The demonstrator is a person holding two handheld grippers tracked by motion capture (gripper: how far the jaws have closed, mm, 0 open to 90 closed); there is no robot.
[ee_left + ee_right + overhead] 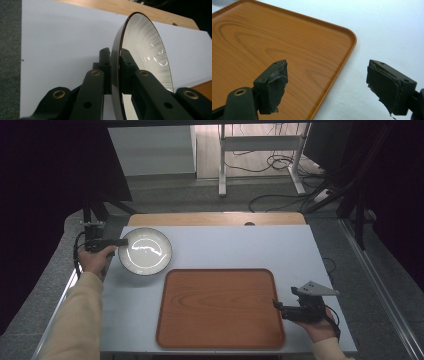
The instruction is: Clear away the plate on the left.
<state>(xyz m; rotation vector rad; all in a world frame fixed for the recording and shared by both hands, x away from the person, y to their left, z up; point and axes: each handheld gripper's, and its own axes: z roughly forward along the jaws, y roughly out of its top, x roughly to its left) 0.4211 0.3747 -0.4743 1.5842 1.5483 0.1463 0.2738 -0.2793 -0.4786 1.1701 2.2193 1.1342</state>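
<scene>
The white bowl [145, 251] is pinched at its left rim by the left gripper [121, 242], wooden tray [220, 307] just near-right, while the right gripper [276, 305] is held spread.

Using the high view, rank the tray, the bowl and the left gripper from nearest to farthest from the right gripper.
1. Wooden tray: directly beside the right gripper, at its right edge.
2. White bowl: far-left of the table, beyond the tray.
3. Left gripper: farthest, clamped on the bowl's left rim.
</scene>
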